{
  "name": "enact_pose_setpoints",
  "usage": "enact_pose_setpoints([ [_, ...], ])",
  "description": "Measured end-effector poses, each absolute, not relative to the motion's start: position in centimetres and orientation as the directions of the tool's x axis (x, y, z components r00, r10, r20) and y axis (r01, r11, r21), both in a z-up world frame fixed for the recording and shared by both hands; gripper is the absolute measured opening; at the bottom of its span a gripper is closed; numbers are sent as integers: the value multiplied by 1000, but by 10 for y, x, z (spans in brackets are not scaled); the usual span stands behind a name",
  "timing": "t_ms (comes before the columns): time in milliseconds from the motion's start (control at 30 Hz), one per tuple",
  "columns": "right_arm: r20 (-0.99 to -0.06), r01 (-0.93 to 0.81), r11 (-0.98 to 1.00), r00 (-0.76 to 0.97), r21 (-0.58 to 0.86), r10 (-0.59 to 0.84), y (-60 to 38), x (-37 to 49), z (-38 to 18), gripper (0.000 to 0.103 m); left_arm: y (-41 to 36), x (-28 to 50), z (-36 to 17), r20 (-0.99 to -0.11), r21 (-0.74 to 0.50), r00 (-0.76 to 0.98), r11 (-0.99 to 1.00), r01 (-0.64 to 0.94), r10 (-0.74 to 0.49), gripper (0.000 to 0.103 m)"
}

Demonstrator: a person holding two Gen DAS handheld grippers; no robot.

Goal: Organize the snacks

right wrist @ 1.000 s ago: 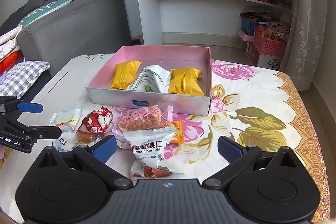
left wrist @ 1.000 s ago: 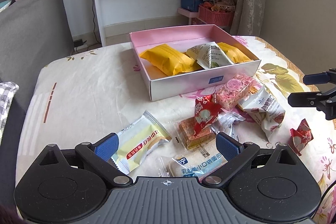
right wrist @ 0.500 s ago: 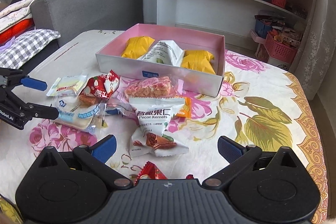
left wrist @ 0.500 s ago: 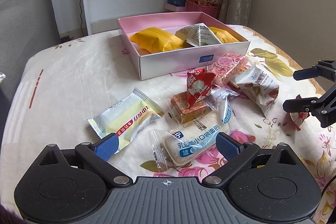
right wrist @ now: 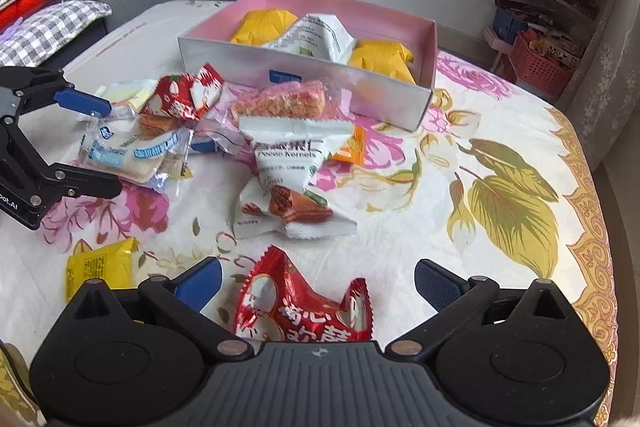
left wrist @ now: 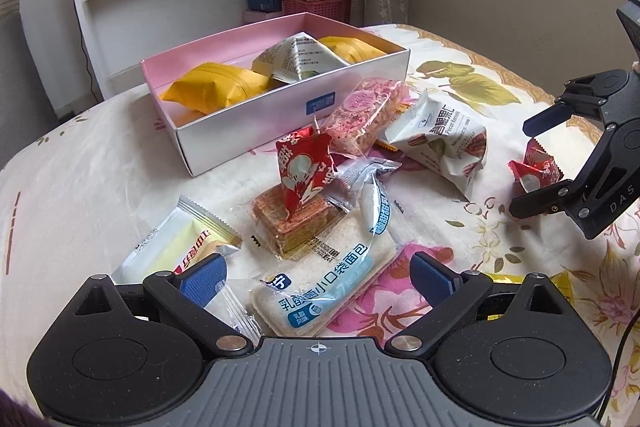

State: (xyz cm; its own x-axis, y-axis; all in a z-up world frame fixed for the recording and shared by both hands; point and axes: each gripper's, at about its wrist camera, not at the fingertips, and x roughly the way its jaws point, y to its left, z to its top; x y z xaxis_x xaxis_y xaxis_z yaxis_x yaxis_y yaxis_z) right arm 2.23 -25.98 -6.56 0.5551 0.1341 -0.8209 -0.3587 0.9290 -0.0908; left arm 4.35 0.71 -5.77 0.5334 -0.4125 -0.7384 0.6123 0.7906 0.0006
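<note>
Item 1, far left: left gripper (left wrist: 318, 277), held low over the near edge of the floral tablecloth (right wrist: 500, 163), pointing toward the box. Fingers spread wide, nothing clamped. The blue-and-white bread packet (left wrist: 328, 283) lies flat between them, touching neither pad as far as can be seen. In the right wrist view this gripper (right wrist: 98, 143) enters from the left edge, blue pad above, black finger below, the bread packet (right wrist: 132, 155) in the gap.

Item 2: pale yellow wafer packet (left wrist: 180, 247), flat, just beside the left finger (left wrist: 202, 281).

Item 3: clear-wrapped layered wafer block (left wrist: 294, 223), with a red foil sachet (left wrist: 306, 173) standing tilted on it.

Item 4: pink-lined white box (left wrist: 280, 119), open top, behind the pile. Contents: two yellow pouches (left wrist: 216, 93) flanking a white pouch (left wrist: 298, 57).

Item 5: pink crisp bar (left wrist: 362, 115), leaning against the box's front wall.

Item 6: white pecan kernels bag (left wrist: 448, 141), crumpled, on the cloth to the right of the bar.

Item 7, right: right gripper (right wrist: 318, 285), low and angled down, fingers wide apart and empty. A red foil snack (right wrist: 302, 307) lies on the cloth between them, unclamped. Seen from the left wrist view, this gripper (left wrist: 528, 165) brackets that snack (left wrist: 534, 173) from the right.

Item 8: small yellow packet (right wrist: 100, 267), near the right gripper's left finger (right wrist: 198, 285).
</note>
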Motion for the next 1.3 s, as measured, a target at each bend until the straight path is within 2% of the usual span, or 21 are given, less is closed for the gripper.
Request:
enact_pose_setpoints([
  [100, -853, -337, 938, 510, -85, 106, -265, 25, -74, 96, 2, 46, -61, -754, 11, 521, 785, 620, -401, 98],
  [267, -866, -304, 952, 483, -27, 130, -274, 28, -77, 91, -3, 45, -66, -786, 19, 494, 783, 622, -373, 91],
  [333, -867, -300, 954, 479, -16, 136, -274, 29, -76, 87, -2, 45, -64, -790, 8, 485, 785, 620, -375, 85],
  [367, -868, -299, 954, 477, -12, 138, -274, 29, -75, 84, -1, 45, -64, -792, 3, 481, 786, 618, -376, 83],
  [433, -867, -304, 953, 477, -9, 144, -272, 31, -74, 77, 1, 44, -62, -794, -5, 478, 791, 612, -375, 72],
  [600, -862, -333, 943, 477, 4, 172, -267, 29, -67, 51, 1, 41, -58, -798, -2, 478, 795, 606, -366, 59],
  [767, -855, -353, 936, 491, -17, 169, -265, 25, -64, 42, -3, 33, -52, -797, 0, 470, 777, 630, -380, 51],
  [867, -854, -343, 939, 492, -13, 168, -267, 26, -63, 40, -4, 30, -49, -795, -3, 466, 771, 637, -389, 48],
  [933, -852, -337, 942, 497, -13, 166, -268, 26, -62, 34, -4, 29, -47, -795, -14, 461, 771, 637, -395, 46],
  [967, -850, -336, 942, 499, -9, 170, -269, 26, -61, 27, -4, 29, -46, -794, -23, 456, 771, 637, -401, 45],
  [1033, -842, -332, 943, 509, -3, 177, -270, 26, -56, 25, -4, 29, -44, -795, -38, 448, 771, 636, -408, 42],
  [1133, -833, -328, 945, 520, 10, 189, -271, 26, -51, 15, -4, 28, -43, -797, -60, 434, 770, 636, -420, 38],
  [1200, -828, -326, 945, 528, 7, 188, -271, 27, -49, 15, -5, 27, -42, -798, -74, 423, 767, 637, -429, 32],
  [1300, -828, -330, 944, 527, 10, 193, -271, 26, -49, 14, -6, 24, -40, -800, -78, 420, 768, 636, -429, 31],
])
